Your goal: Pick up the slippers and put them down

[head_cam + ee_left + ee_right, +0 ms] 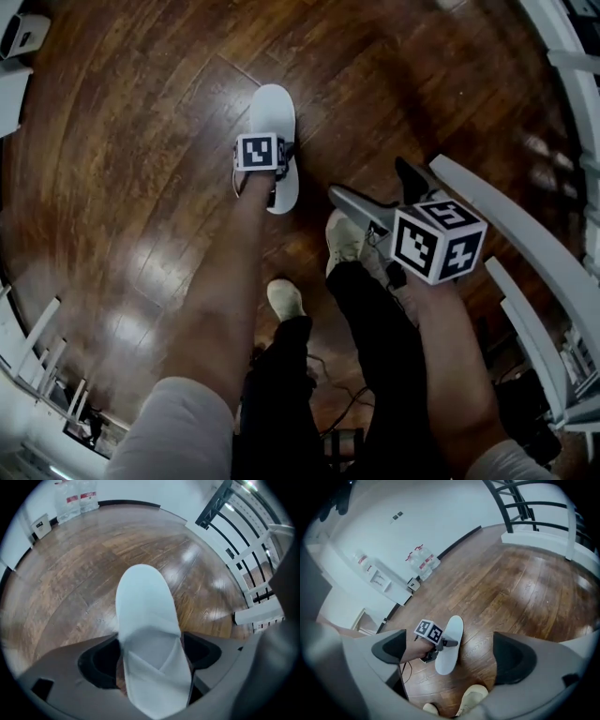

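Observation:
One white slipper lies lengthwise just at the dark wooden floor; whether its sole rests on the boards I cannot tell. My left gripper points steeply down and is shut on its rear part. In the left gripper view the slipper runs up between the two jaws, toe away from me. My right gripper hangs higher, to the right, its jaws wide apart and empty. The right gripper view looks down on the slipper and the left gripper. No second slipper is in view.
The person's two light shoes stand just behind the slipper. A white railing runs along the right side. Water bottles stand by the far white wall. A cable lies near the feet.

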